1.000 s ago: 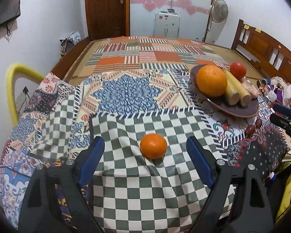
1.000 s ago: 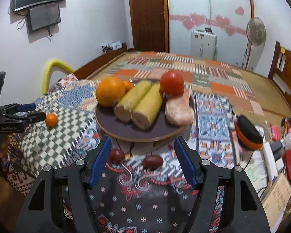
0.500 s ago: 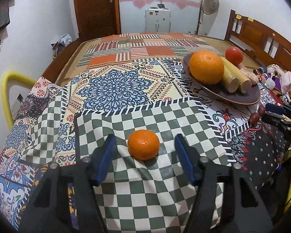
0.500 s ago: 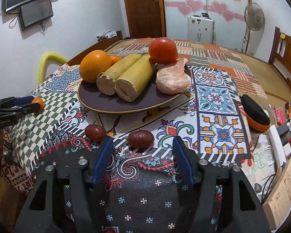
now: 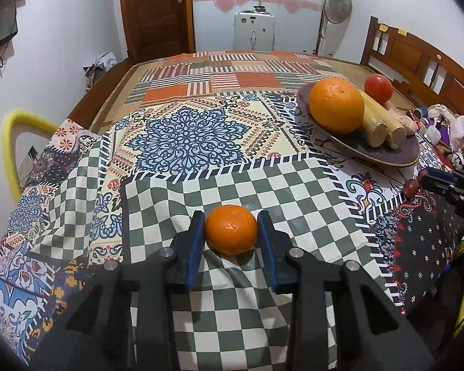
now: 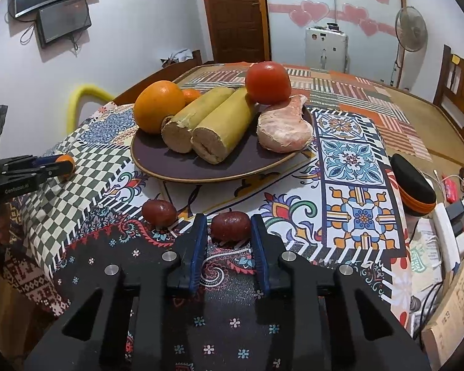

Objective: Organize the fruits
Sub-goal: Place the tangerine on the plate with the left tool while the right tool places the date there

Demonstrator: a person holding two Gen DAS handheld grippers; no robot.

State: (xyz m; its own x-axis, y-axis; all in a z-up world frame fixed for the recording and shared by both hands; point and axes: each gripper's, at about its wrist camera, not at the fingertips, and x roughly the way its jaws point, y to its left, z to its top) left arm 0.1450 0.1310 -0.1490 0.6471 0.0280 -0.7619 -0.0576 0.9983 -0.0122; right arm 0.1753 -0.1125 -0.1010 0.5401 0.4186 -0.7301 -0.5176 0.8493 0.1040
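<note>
Orange tangerine (image 5: 231,229) – sides hidden by left gripper (image 5: 231,232) pads.

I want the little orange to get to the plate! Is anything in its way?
Nothing visible blocks it. The left claw is shut on the little orange, and only bare patterned cloth lies between it and the plate. On the plate's near side sits the big orange, so the little one needs another spot.

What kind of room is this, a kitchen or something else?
Probably a home bedroom, not a kitchen: a wooden bed headboard, a patchwork patterned bedspread under the fruit, and a white standing fan by the wall.
</note>
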